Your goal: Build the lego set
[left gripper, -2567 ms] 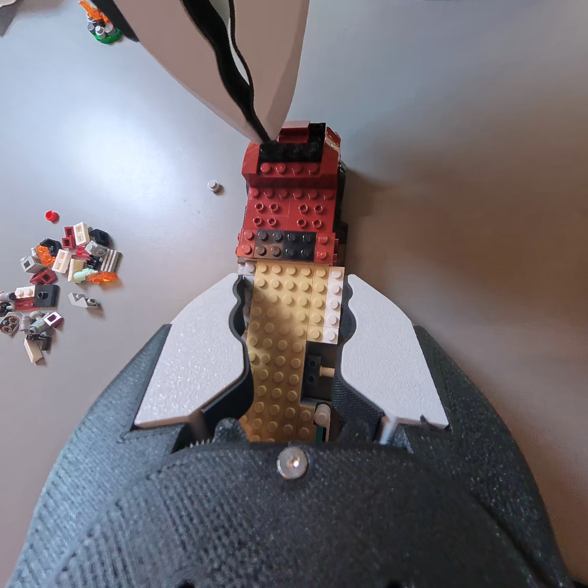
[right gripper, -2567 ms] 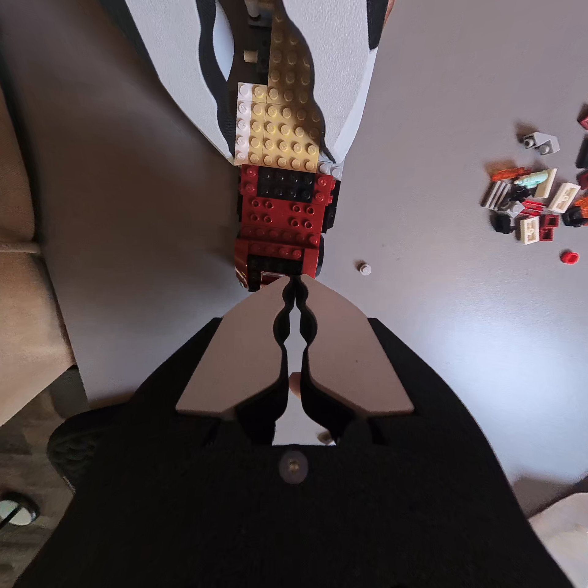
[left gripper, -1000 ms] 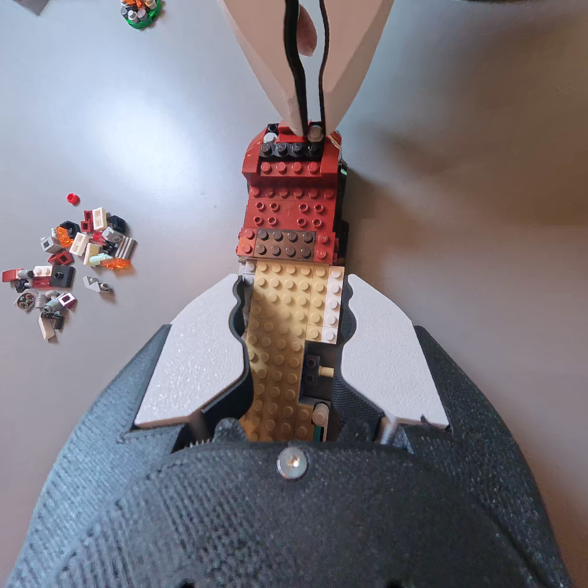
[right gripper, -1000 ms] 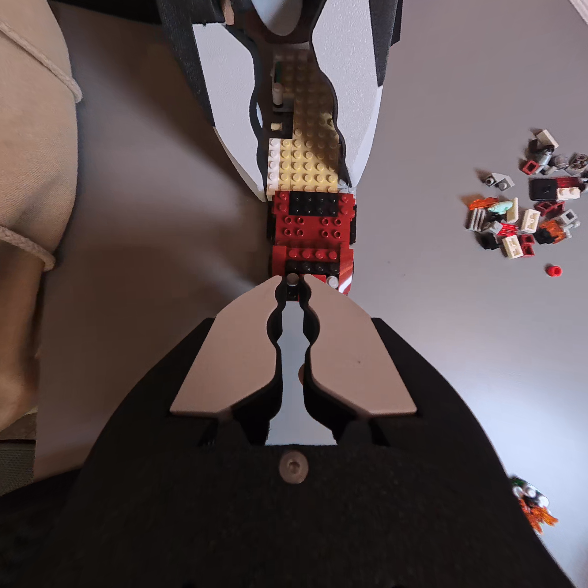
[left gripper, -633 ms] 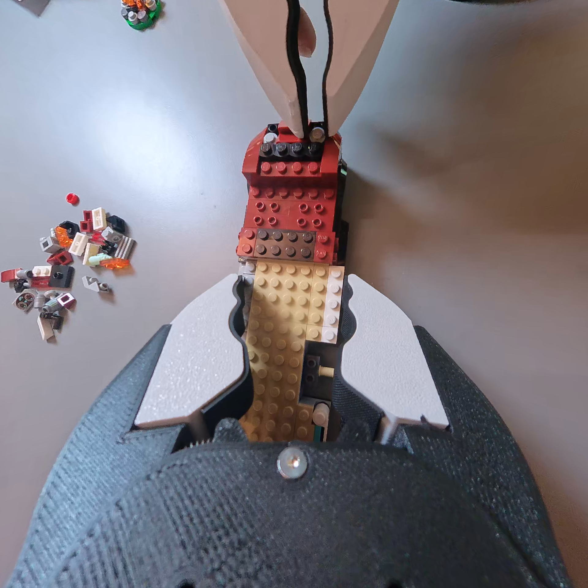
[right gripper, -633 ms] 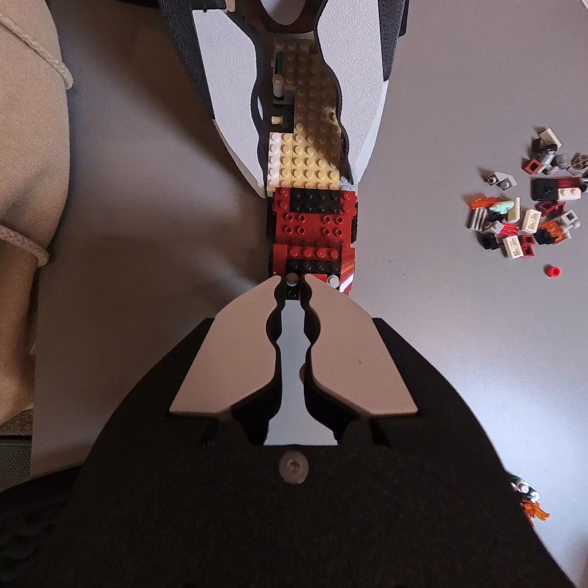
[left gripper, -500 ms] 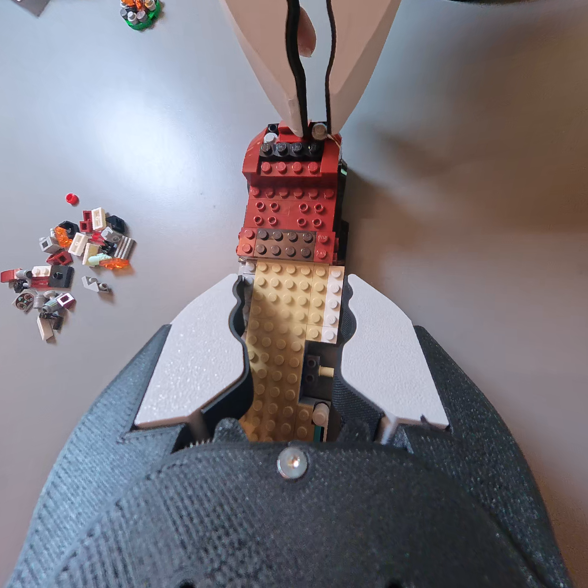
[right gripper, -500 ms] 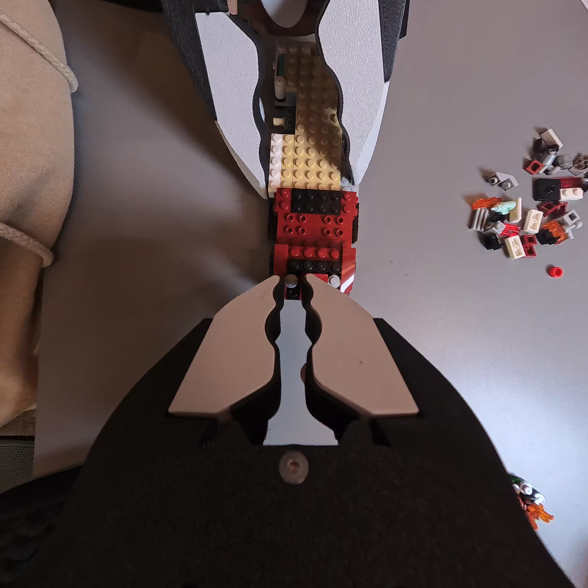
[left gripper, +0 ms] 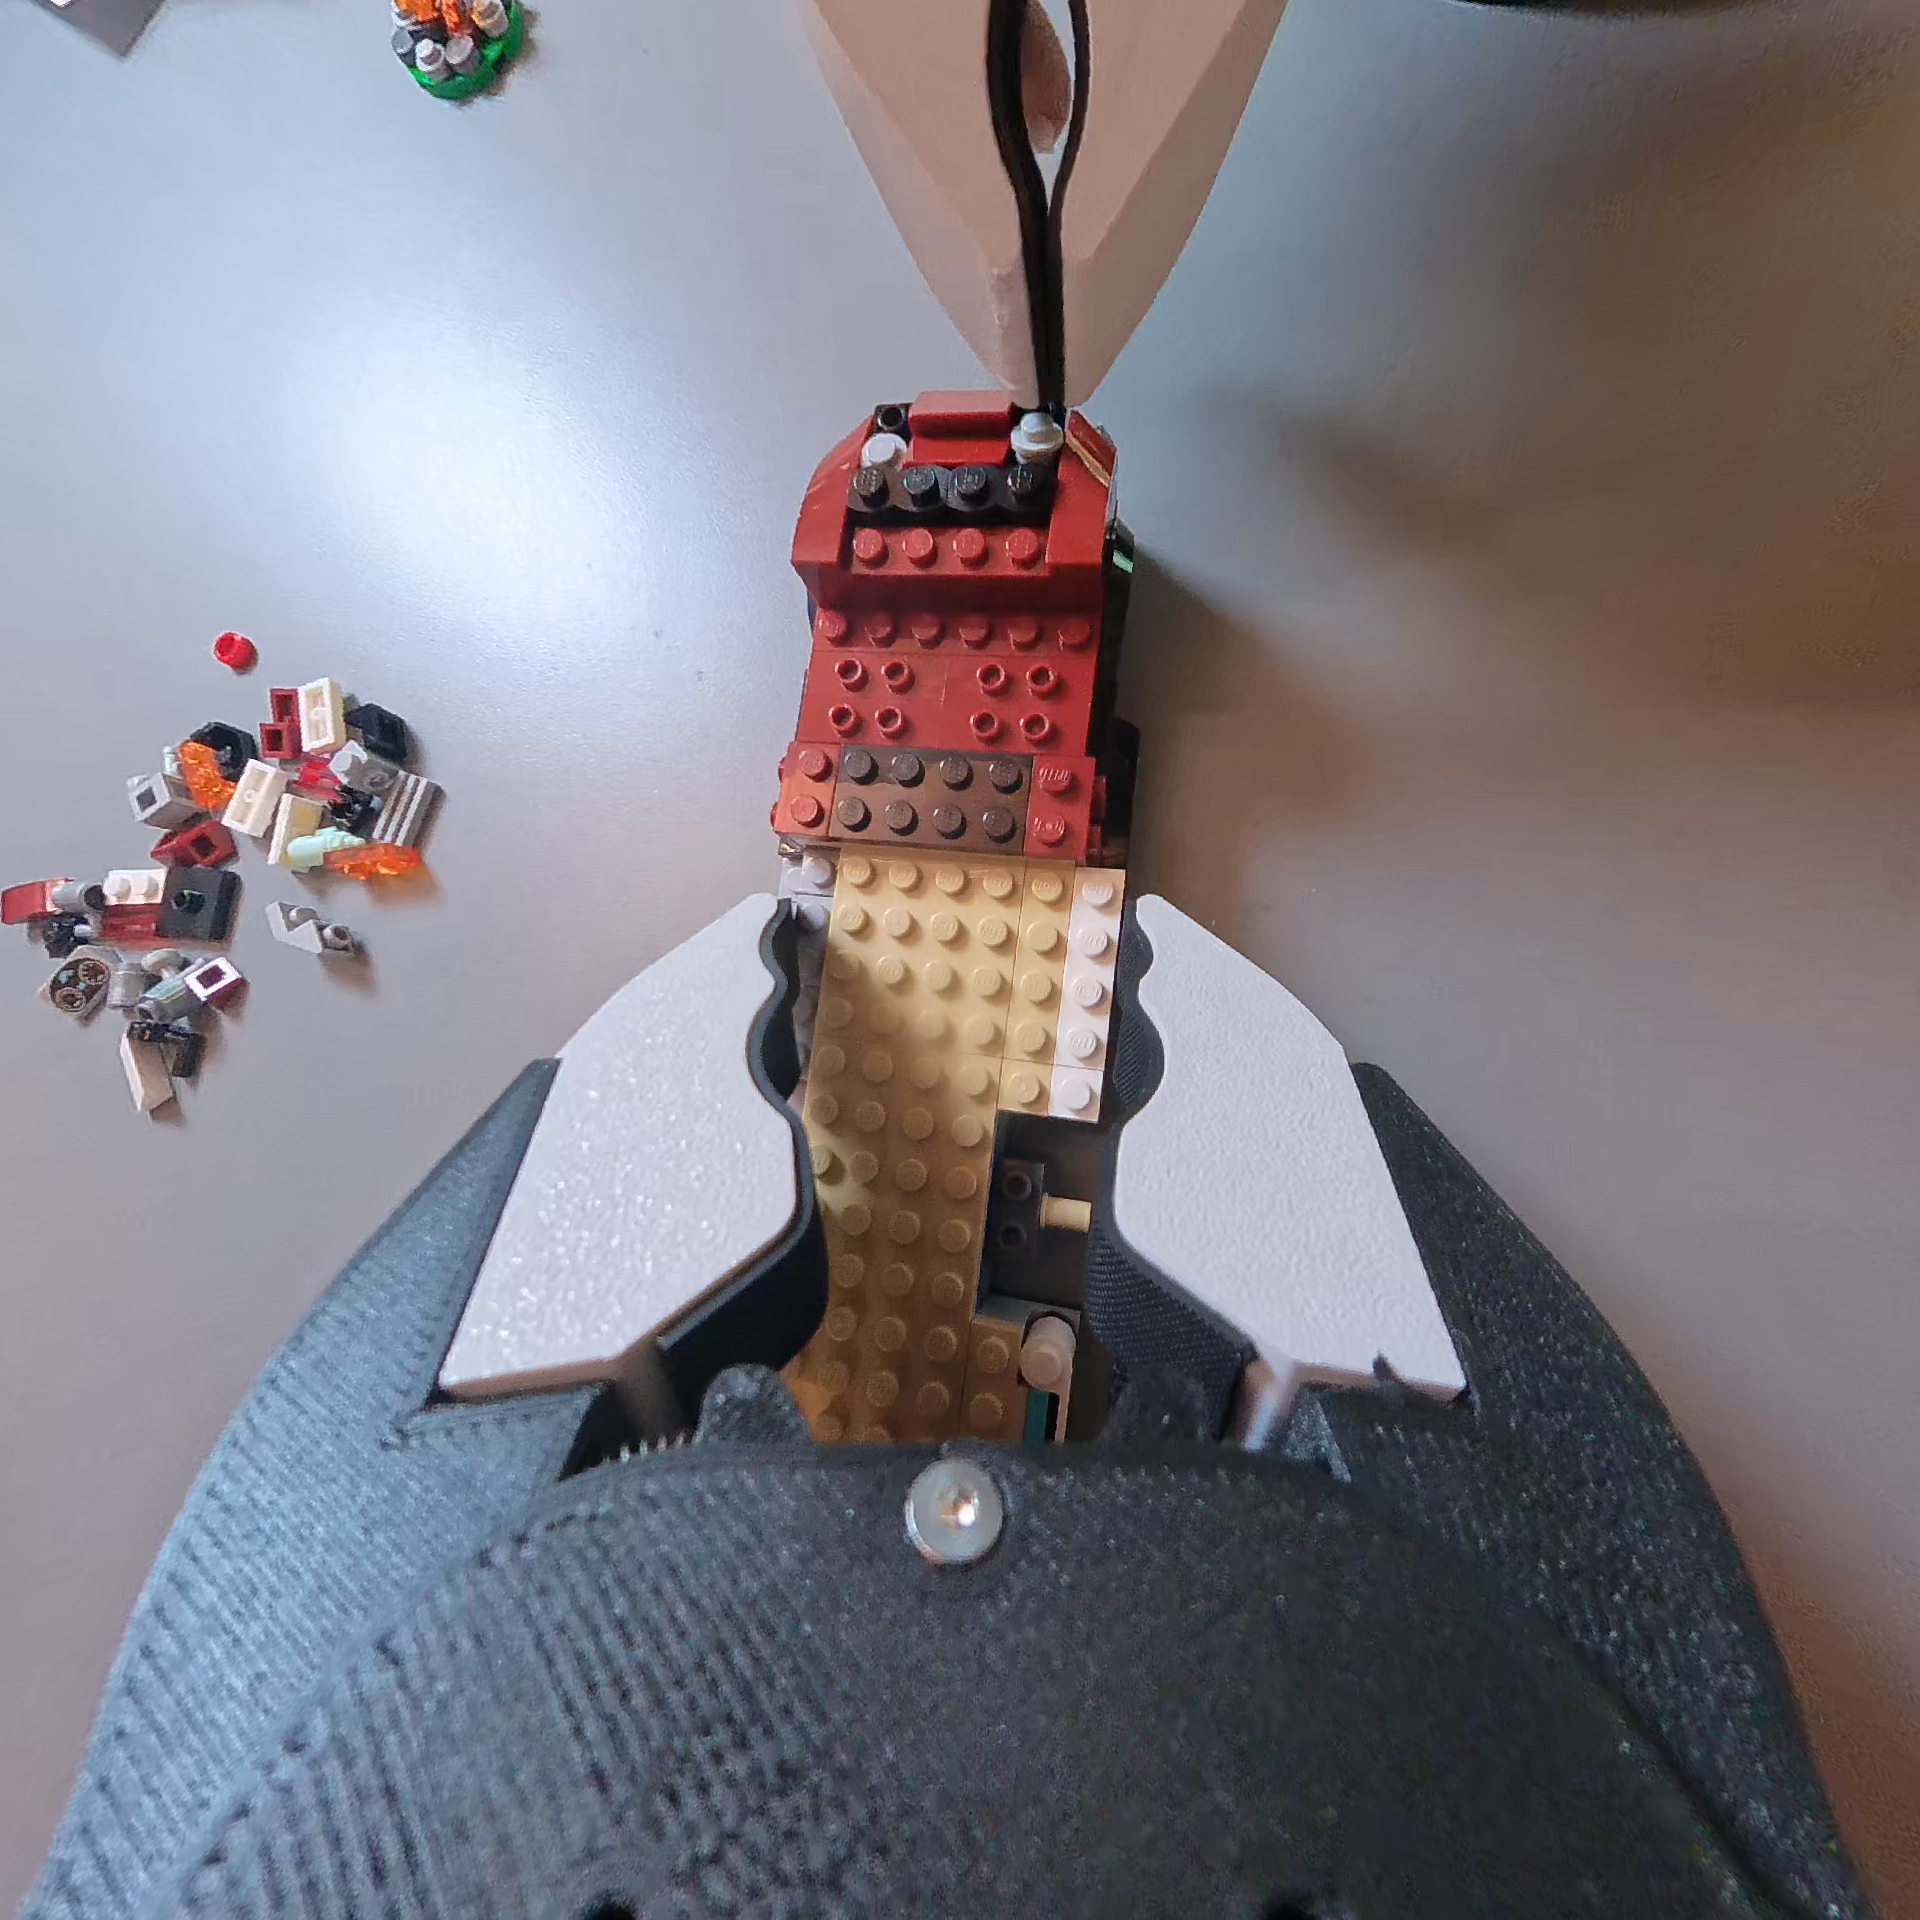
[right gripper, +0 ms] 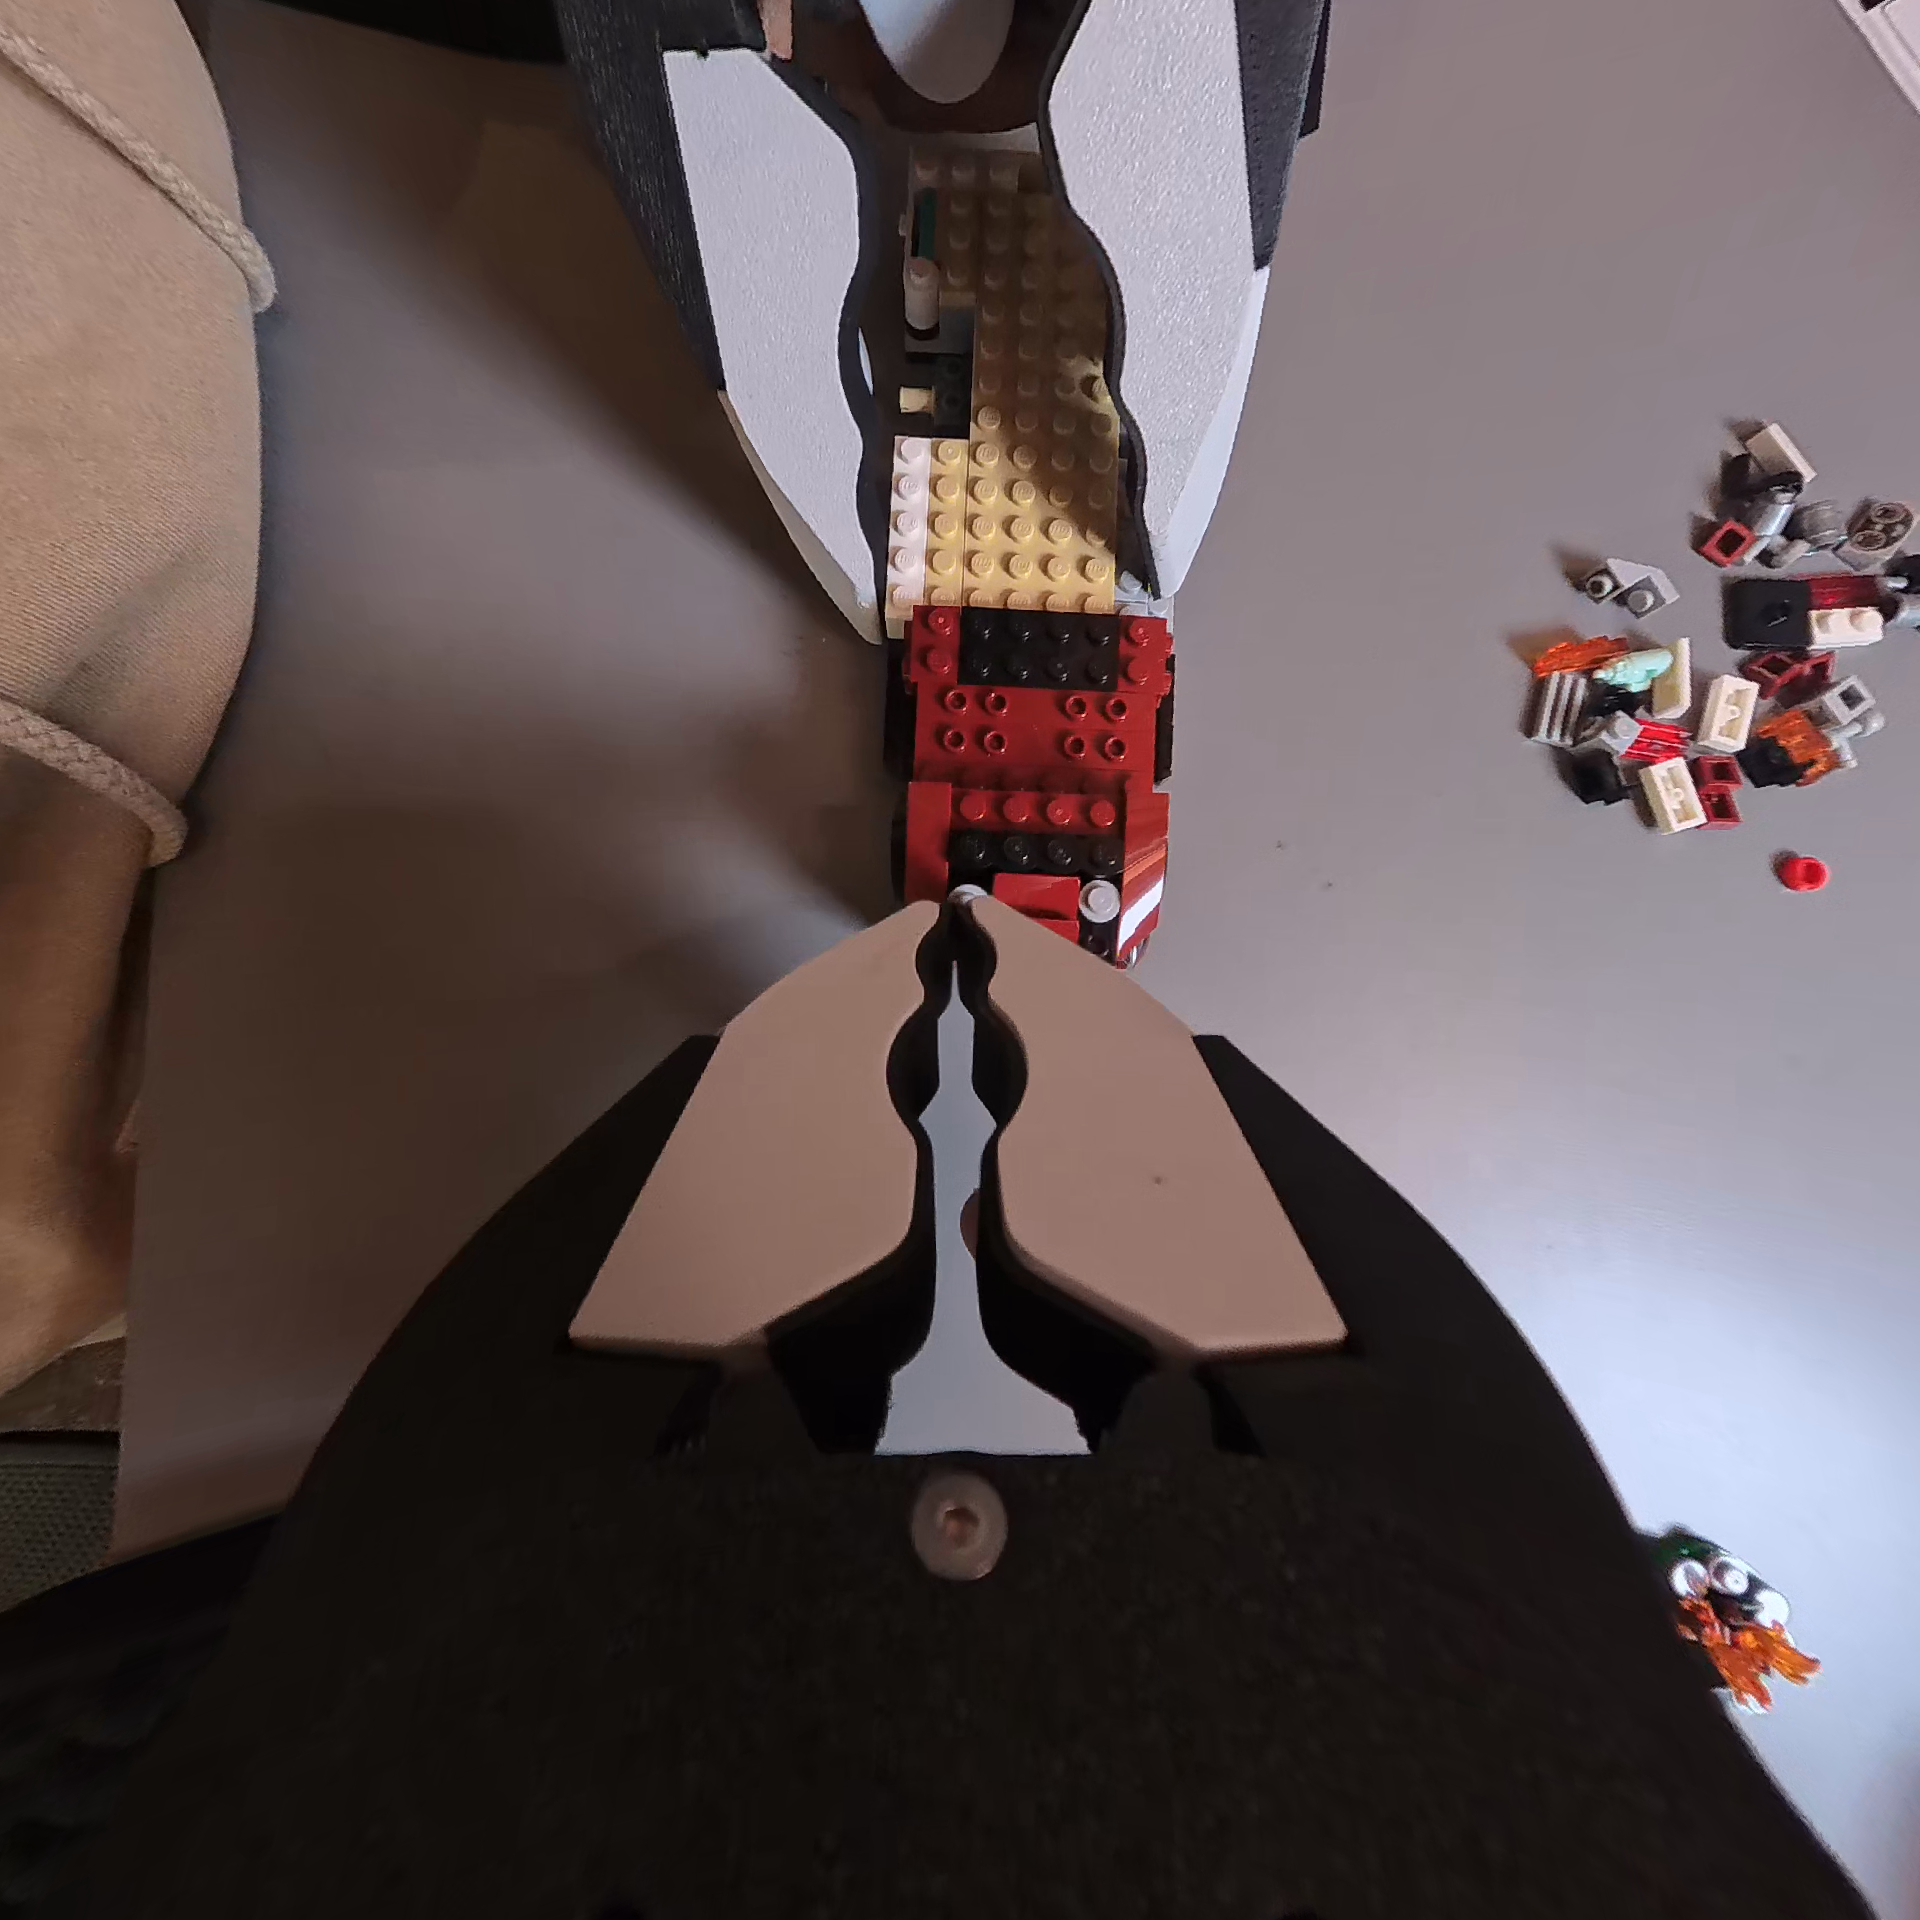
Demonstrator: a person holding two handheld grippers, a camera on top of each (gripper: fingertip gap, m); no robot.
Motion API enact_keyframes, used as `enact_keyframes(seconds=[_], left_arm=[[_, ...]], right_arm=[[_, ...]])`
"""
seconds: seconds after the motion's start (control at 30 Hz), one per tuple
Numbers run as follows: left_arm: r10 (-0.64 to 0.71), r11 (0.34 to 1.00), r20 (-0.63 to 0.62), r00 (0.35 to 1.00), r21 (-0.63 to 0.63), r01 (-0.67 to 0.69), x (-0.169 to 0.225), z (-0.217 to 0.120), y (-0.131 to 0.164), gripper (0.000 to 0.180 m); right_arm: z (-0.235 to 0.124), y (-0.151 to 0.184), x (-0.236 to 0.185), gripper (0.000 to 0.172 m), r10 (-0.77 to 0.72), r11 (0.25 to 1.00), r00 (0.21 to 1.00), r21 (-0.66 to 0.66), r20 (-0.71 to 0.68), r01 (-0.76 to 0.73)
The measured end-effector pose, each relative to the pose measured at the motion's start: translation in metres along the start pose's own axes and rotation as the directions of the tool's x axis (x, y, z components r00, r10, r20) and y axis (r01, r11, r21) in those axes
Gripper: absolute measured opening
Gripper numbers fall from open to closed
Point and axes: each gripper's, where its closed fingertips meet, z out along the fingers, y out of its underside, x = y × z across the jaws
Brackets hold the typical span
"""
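— Looking along the left gripper (left gripper: 951, 914), what sits in it?

— A brick-built model (left gripper: 951, 727), tan plates near, dark red blocks at twelve o'clock. Both white fingers (left gripper: 665, 1122) press its flanks, so it is clamped there on the grey bench (left gripper: 1507, 727). At twelve o'clock the right gripper (left gripper: 1042, 390) comes down with its tips together over a small grey round stud (left gripper: 1037, 442) on the model's far end; I cannot tell if it is pinched. A heap of loose bricks (left gripper: 218, 862) lies at nine o'clock.

— And from the right wrist?

— The right gripper's tips (right gripper: 961, 914) meet narrowly at the near red end, touching the grey stud (right gripper: 966, 896). A second grey stud (right gripper: 1096, 899) sits just beside, at one o'clock. The loose bricks (right gripper: 1714, 686) lie at two o'clock, beige fabric (right gripper: 94, 520) at nine.
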Motion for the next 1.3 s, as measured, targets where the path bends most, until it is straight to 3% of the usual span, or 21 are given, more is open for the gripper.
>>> enact_keyframes(seconds=[0.23,1.03,1.3], left_arm=[[0.000,1.000,0.000,1.000,-0.001,0.000,0.0000,-0.0001,0.0000,0.059],[0.004,1.000,-0.001,1.000,0.003,-0.004,0.0000,0.0001,0.0002,0.059],[0.010,1.000,-0.005,1.000,0.011,-0.010,0.0000,0.0001,0.0002,0.059]], right_arm=[[0.0022,-0.0002,0.0010,0.000,0.000,1.000,1.000,-0.020,0.001,0.000],[0.0067,-0.0033,0.0012,0.000,-0.063,0.960,0.996,-0.268,0.065,0.078],[0.0063,-0.0034,0.0008,0.000,-0.044,0.970,0.998,-0.237,0.055,0.056]])
